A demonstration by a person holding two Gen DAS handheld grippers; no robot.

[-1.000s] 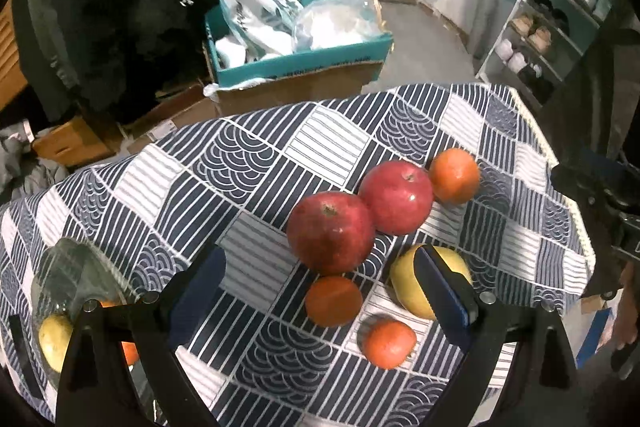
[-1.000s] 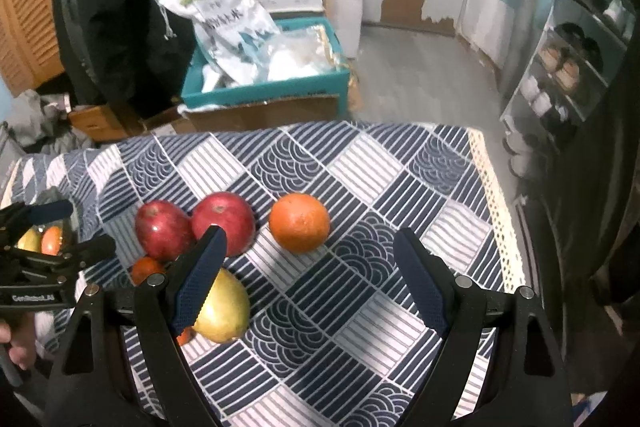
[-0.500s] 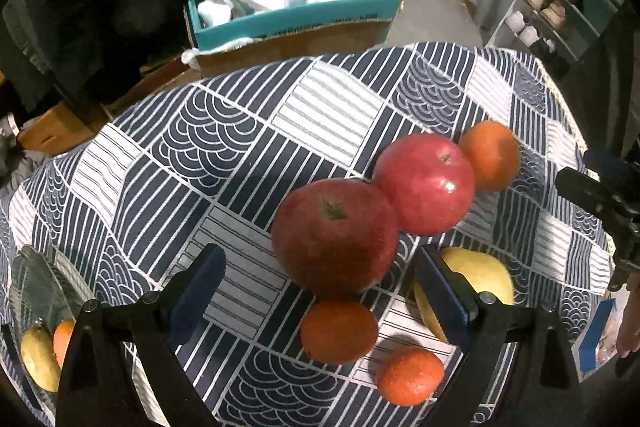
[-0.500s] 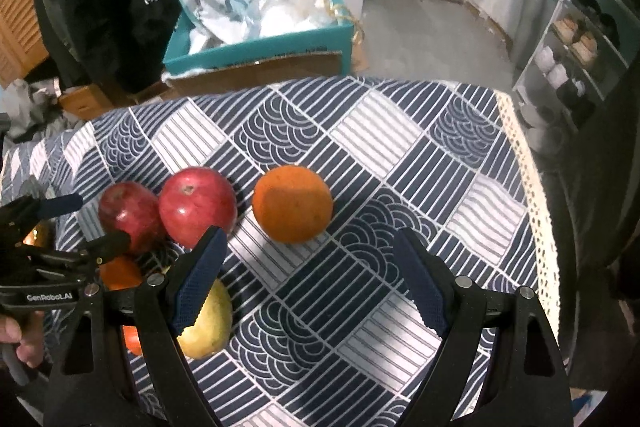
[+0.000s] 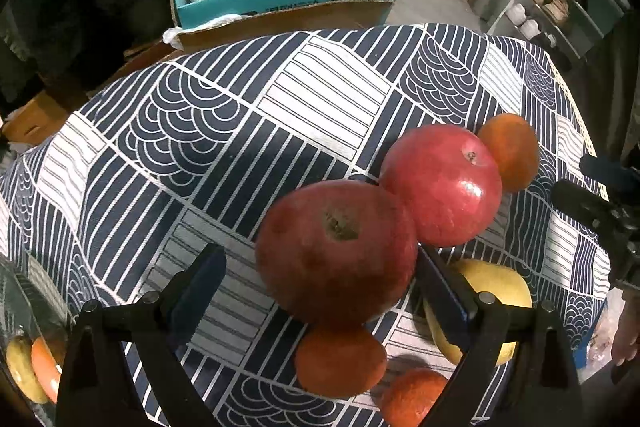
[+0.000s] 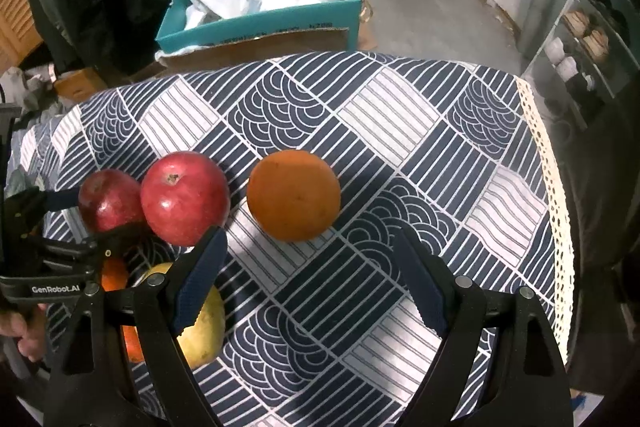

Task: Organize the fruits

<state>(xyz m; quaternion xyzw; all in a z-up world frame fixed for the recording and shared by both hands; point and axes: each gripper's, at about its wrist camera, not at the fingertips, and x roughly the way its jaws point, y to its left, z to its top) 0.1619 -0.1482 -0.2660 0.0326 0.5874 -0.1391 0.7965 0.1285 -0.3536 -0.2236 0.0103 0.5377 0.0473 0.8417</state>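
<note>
Two red apples, several oranges and a yellow pear [image 5: 492,307] lie on a blue-and-white patterned tablecloth [image 6: 400,131]. My left gripper [image 5: 320,291] is open and points steeply down, with the nearer red apple [image 5: 336,251] between its fingers; the pads do not press on it. The second red apple [image 5: 440,187] touches the first. My right gripper [image 6: 310,283] is open just short of the big orange [image 6: 294,195]. Two small oranges [image 5: 340,363] lie under the left gripper. In the right wrist view the left gripper [image 6: 90,215] straddles the farther apple [image 6: 108,201].
A glass bowl [image 5: 16,291] at the table's left holds a yellow fruit and an orange one. Beyond the far edge stands a teal box [image 6: 256,27] stuffed with bags. The cloth's lace trim [image 6: 548,163] marks the right edge, with a shoe rack [image 6: 580,39] past it.
Both grippers have sunk toward the table and tilted further down. The fruit now looms larger, and the near red apple sits between the left fingers.
</note>
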